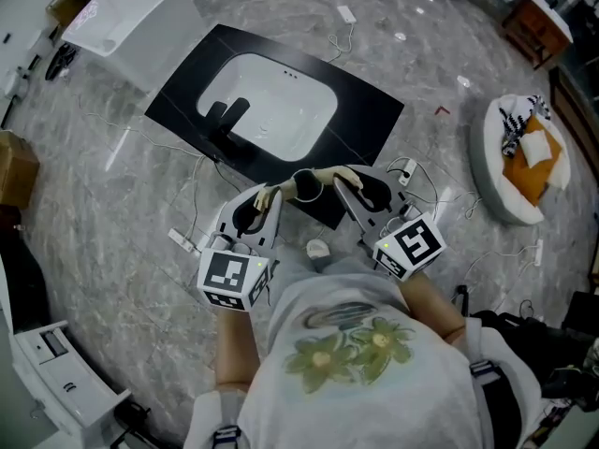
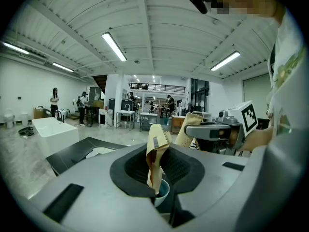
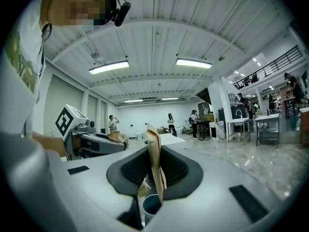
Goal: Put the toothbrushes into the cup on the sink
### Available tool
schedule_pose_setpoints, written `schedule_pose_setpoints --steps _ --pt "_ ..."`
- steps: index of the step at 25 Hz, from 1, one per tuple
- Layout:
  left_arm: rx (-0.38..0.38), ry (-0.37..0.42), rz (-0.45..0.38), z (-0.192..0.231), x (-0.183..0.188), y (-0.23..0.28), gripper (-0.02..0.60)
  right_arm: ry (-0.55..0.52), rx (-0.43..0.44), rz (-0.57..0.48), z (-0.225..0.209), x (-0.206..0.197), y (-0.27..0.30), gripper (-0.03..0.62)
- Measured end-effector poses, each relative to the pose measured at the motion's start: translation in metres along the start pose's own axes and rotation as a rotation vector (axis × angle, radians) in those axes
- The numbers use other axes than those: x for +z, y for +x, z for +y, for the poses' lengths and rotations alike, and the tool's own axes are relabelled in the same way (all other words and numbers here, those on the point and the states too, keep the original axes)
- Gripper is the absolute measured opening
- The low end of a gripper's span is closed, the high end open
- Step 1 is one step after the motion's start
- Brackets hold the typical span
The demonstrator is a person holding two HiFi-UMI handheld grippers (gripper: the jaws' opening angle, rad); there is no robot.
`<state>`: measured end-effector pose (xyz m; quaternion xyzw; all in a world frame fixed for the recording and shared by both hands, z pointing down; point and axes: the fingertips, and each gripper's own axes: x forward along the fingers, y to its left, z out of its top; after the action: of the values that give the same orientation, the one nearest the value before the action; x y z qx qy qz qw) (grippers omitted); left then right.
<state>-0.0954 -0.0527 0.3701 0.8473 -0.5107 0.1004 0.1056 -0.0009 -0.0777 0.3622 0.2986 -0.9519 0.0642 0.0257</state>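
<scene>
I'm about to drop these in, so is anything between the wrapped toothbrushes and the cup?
Nothing visible. The left gripper and right gripper each clamp a paper-wrapped toothbrush, and the cup sits open just below their jaws.

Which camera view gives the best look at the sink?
The head view: it shows the whole white sink from above, set in its black counter, with the tap. The left gripper view catches only a low, slanted strip of it at left. In the right gripper view I cannot make it out.
</scene>
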Motion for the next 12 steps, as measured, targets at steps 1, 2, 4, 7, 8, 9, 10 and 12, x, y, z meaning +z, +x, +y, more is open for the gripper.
schedule_pose_setpoints --steps 1,2,4,7,8,9,10,12 --pt "0.0 0.0 0.0 0.001 0.001 0.001 0.06 0.003 0.003 0.003 -0.001 -0.001 0.002 0.077" --pt "0.0 0.002 0.001 0.003 0.001 0.003 0.06 0.006 0.005 0.006 -0.002 -0.003 0.004 0.077" --pt "-0.001 0.007 0.004 0.005 0.002 0.006 0.06 0.013 0.008 0.013 -0.003 -0.005 0.008 0.078" --pt "-0.004 0.006 0.007 0.008 0.003 0.012 0.06 0.025 0.01 0.02 -0.005 -0.007 0.012 0.077" --pt "-0.006 0.005 0.008 0.009 0.003 0.014 0.06 0.024 0.013 0.024 -0.006 -0.008 0.013 0.077" --pt "-0.006 0.003 0.011 0.01 0.002 0.016 0.06 0.025 0.015 0.028 -0.006 -0.009 0.014 0.077" --pt "-0.006 0.003 0.014 0.011 0.002 0.017 0.06 0.025 0.017 0.033 -0.007 -0.01 0.016 0.077" --pt "-0.006 0.001 0.018 0.013 -0.001 0.019 0.06 0.024 0.022 0.042 -0.007 -0.014 0.018 0.077"
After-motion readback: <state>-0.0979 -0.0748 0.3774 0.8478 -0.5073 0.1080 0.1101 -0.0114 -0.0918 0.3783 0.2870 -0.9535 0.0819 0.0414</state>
